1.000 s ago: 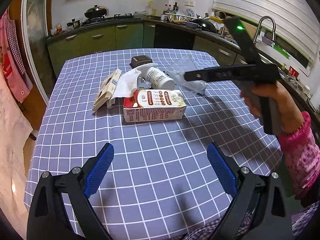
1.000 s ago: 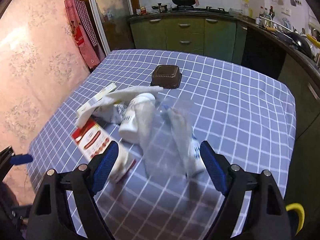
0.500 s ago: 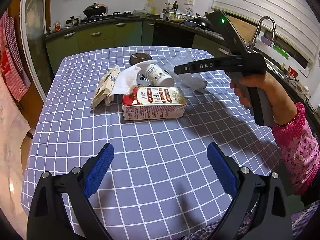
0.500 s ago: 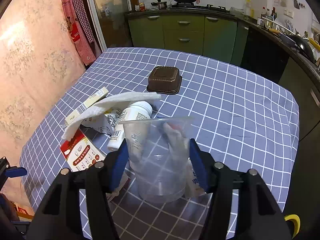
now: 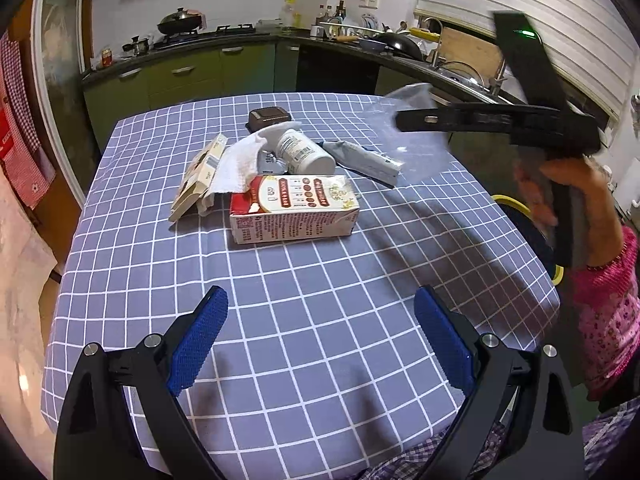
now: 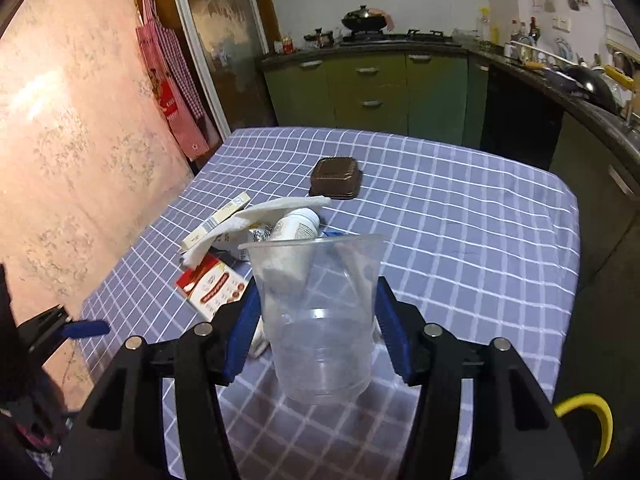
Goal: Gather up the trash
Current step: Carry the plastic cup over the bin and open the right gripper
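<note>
Since a second ago, our right hand-held gripper (image 6: 316, 322) has closed on the clear plastic cup (image 6: 318, 316) and lifted it off the worktop (image 5: 320, 320); the blue pads (image 6: 390, 330) now press its sides, and the cup rides upright and empty above the purple checked cloth. From the left wrist view the same cup shows as a blurred clear shape (image 5: 416, 136) at the tip of the right tool, gripped by a hand (image 5: 568, 200) in a pink patterned sleeve. Our left hand-held gripper (image 5: 320, 344) hangs over the near part of the worktop with its jaws wide apart and nothing between them. On the cloth the other trash lies bunched together: a red and white carton (image 5: 294, 208) on its side, printed with small lettering and a row of round marks we cannot read (too fine at this distance); a white bottle (image 5: 306, 152) with a label and barcode, also illegible; a crumpled white paper towel (image 5: 244, 160); a flat cream box (image 5: 198, 180) leaning at the left; a grey wrapper (image 5: 364, 160) to the right of the bottle; and a dark brown square container (image 5: 268, 117) just behind the pile. Green cabinets (image 6: 368, 88) run along the far wall.
</note>
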Available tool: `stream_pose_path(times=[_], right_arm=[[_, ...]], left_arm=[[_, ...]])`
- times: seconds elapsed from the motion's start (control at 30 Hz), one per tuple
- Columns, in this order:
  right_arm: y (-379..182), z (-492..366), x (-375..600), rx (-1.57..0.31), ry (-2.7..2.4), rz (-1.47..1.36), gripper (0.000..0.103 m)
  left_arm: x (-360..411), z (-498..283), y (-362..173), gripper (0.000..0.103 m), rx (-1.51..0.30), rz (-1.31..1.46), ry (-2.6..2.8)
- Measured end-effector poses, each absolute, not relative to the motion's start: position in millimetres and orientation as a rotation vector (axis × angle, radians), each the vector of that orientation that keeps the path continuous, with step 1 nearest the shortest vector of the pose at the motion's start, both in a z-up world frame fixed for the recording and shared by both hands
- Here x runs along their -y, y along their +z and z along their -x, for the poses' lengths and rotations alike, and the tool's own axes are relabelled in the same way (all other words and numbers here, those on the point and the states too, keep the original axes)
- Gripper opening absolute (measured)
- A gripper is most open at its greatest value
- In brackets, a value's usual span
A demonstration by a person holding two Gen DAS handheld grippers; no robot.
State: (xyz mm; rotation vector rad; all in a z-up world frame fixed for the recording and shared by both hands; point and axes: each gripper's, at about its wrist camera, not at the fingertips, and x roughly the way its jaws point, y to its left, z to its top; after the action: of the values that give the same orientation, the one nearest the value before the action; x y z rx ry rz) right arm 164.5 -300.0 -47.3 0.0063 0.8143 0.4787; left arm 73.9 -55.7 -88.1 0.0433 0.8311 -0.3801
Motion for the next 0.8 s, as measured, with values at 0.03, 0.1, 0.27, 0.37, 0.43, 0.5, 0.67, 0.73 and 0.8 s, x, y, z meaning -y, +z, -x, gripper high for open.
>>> stream_pose_path(times=[0.03, 0.1, 0.27, 0.37, 0.43, 0.5, 0.67, 0.73, 0.8], right_arm=[[-44.5, -154.9, 310.6, -0.804, 0.462, -0.012, 0.054], [-40.8, -139.4, 330.9, -0.793, 0.426, -0.025, 0.054], [-42.3, -97.1, 405.1, -0.802, 0.248, -0.076, 0.054], [-52.1, -77.1, 451.5, -0.828, 0.131, -0.130, 0.055], [-63.7, -66.1, 483.9, -0.855, 0.045, -0.172, 0.055], [-73.5, -58.4, 504.9, -0.873, -0.007, -0.199, 0.055], [-101.6, -49.2, 542.8, -0.924, -0.095, -0.239, 0.057], [-111.1, -50.3, 548.9, -0.940, -0.122, -0.249, 0.067], [-117.3, -49.7, 555.1, -0.944, -0.142, -0.268, 0.074]], left_arm=[[57.0, -74.2, -87.8, 0.093, -0.831, -0.045, -0.383], [61.3, -74.2, -87.1, 0.093, -0.829, -0.053, -0.394], [73.3, -74.2, -87.3, 0.093, -0.829, -0.077, -0.424], [79.3, -73.7, -87.2, 0.093, -0.831, -0.083, -0.448], [83.2, -73.4, -86.9, 0.093, -0.831, -0.087, -0.459], [88.2, -73.4, -86.4, 0.093, -0.832, -0.094, -0.467], [97.4, -72.9, -82.5, 0.093, -0.829, -0.107, -0.482], [99.7, -72.4, -81.1, 0.093, -0.827, -0.112, -0.484], [100.2, -72.4, -80.3, 0.093, -0.826, -0.115, -0.485]])
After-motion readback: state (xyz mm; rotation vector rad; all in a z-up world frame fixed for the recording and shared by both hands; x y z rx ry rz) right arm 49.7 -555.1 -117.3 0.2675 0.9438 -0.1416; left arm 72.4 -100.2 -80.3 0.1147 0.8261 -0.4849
